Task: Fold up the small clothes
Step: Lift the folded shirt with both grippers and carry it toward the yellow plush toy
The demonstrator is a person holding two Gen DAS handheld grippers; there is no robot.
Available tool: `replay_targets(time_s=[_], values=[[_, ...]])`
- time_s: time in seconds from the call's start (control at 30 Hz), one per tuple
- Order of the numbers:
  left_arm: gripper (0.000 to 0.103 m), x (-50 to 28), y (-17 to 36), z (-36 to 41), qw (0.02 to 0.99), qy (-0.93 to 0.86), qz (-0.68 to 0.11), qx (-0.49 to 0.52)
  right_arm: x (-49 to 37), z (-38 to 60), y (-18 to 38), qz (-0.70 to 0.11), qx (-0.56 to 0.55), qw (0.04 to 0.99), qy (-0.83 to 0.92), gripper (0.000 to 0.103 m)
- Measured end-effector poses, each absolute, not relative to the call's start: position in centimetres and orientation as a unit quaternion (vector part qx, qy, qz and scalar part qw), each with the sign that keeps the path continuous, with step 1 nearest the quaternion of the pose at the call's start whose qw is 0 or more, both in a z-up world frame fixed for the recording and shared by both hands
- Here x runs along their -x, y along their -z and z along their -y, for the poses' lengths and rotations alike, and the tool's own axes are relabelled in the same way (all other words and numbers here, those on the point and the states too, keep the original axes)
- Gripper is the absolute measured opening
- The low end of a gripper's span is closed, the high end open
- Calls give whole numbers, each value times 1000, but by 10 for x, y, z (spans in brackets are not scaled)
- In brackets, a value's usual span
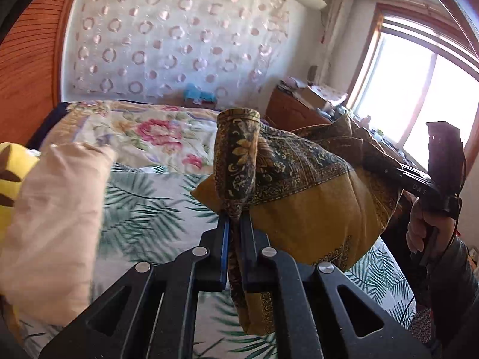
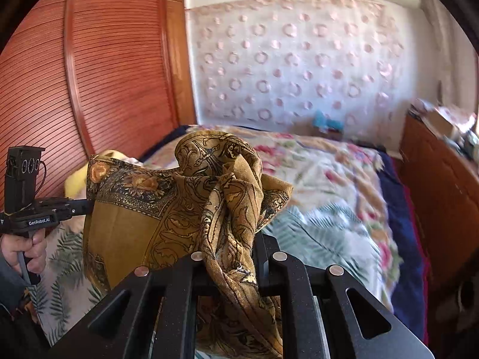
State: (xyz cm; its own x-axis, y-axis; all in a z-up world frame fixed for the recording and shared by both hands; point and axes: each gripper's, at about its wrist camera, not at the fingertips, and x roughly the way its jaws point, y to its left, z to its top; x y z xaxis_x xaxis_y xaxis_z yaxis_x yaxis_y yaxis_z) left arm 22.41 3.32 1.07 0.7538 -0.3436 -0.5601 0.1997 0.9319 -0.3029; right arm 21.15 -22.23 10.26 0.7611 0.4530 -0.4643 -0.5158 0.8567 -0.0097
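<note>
Daylight glares through the window [image 1: 419, 95] (blown white); fisheye edges curve dark, bedding [image 2: 329, 179] motion-blurred.

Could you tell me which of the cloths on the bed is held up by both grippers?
The mustard patterned scarf; the pale pink cloth lies untouched beside it.

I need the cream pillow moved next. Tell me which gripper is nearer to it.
Left. The left gripper, shut on the mustard patterned scarf, is just beside the cream pillow. The right gripper holds the scarf's other end, farther away.
</note>
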Motion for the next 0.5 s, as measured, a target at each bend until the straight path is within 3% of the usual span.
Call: replay_targets(time_s=[0.5], values=[[7, -174, -6, -171, 944, 5, -280, 173, -300, 51, -121, -200, 162, 882, -394, 12]])
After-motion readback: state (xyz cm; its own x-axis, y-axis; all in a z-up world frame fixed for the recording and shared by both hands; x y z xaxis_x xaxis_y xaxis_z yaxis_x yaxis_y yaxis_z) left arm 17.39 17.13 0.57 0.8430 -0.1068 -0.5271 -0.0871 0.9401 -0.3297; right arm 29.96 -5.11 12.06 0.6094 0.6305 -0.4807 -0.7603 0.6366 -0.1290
